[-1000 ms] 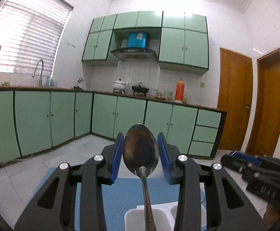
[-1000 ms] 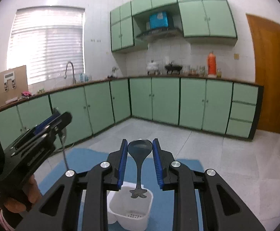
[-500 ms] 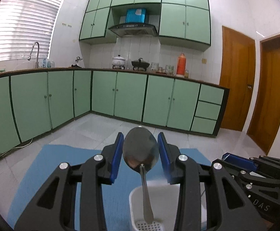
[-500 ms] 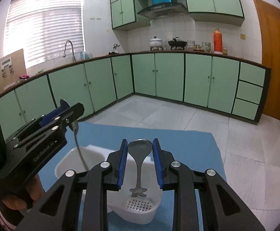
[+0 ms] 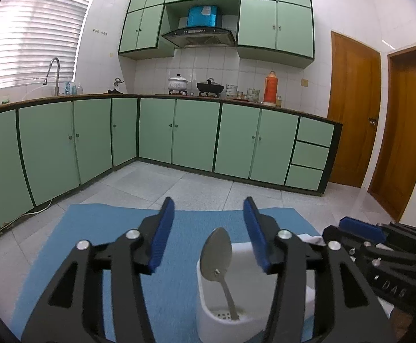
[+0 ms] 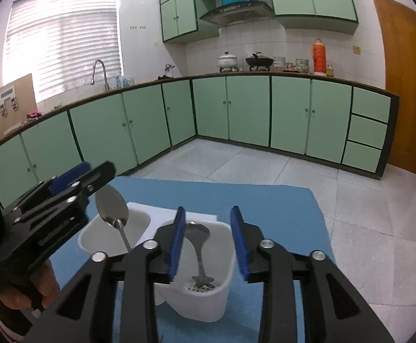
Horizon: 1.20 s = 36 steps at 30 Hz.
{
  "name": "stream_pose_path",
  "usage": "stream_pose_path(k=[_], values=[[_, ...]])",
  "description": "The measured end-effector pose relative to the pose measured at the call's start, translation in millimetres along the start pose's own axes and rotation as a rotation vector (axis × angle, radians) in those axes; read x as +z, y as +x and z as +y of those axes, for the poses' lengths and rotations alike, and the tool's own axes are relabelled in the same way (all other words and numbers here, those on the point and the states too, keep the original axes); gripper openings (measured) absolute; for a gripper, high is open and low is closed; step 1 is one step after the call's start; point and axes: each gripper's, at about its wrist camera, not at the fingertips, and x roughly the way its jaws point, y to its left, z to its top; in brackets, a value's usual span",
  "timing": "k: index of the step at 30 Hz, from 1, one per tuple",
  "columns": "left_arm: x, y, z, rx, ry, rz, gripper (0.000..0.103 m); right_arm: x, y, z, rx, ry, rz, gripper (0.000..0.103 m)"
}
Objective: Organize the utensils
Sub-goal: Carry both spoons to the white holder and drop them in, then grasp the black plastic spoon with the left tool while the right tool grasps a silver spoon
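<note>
My left gripper (image 5: 208, 214) hangs over a white two-pocket utensil holder (image 5: 216, 325), jaws opening. A large steel spoon (image 5: 216, 254) stands loose between them, bowl up, handle down in the pocket, touching neither blue pad. In the right wrist view my right gripper (image 6: 208, 214) is above the other pocket (image 6: 202, 303), jaws opening too. A small ornate spoon (image 6: 198, 237) stands in that pocket and leans toward the left pad, not pinched. That view also shows the left gripper (image 6: 93, 171) and the large spoon (image 6: 112, 208) at the left.
The holder stands on a blue mat (image 6: 265, 200) laid on a pale tiled surface. Green cabinets (image 5: 193, 134) run along the far walls, with wooden doors (image 5: 353, 108) at the right. My right gripper (image 5: 342, 228) is close beside the left one. A hand (image 6: 22, 288) holds the left gripper.
Both grippers came down over the holder with their spoons pinched, then spread their jaws. The two spoons now stand loose in their pockets.
</note>
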Motion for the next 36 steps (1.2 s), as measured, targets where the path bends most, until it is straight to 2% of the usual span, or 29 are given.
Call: stream_pose_path(k=[5, 7, 10, 17, 25, 29, 36], values=[[-3, -25, 6, 0.012, -0.013, 0.000, 0.067, -6, -23, -10, -0.036, 0.032, -0.021, 0.049], [-5, -37, 8, 0.022, -0.018, 0.010, 0.078, -12, -33, -13, -0.051, 0.034, -0.026, 0.053], [-13, -56, 12, 0.033, -0.030, 0.022, 0.087, -25, -48, -17, -0.077, 0.042, -0.028, 0.063], [-42, -93, 12, 0.042, -0.038, 0.142, 0.090, -64, -72, -26, -0.108, 0.080, 0.020, 0.069], [-102, -113, 11, 0.044, -0.034, 0.329, 0.091, -109, -88, -33, -0.125, 0.117, 0.096, 0.069], [-123, -111, 12, 0.050, -0.033, 0.390, 0.091, -121, -87, -35, -0.118, 0.130, 0.134, 0.069], [-138, -102, 6, 0.031, -0.014, 0.441, 0.090, -141, -88, -35, -0.121, 0.135, 0.164, 0.069]])
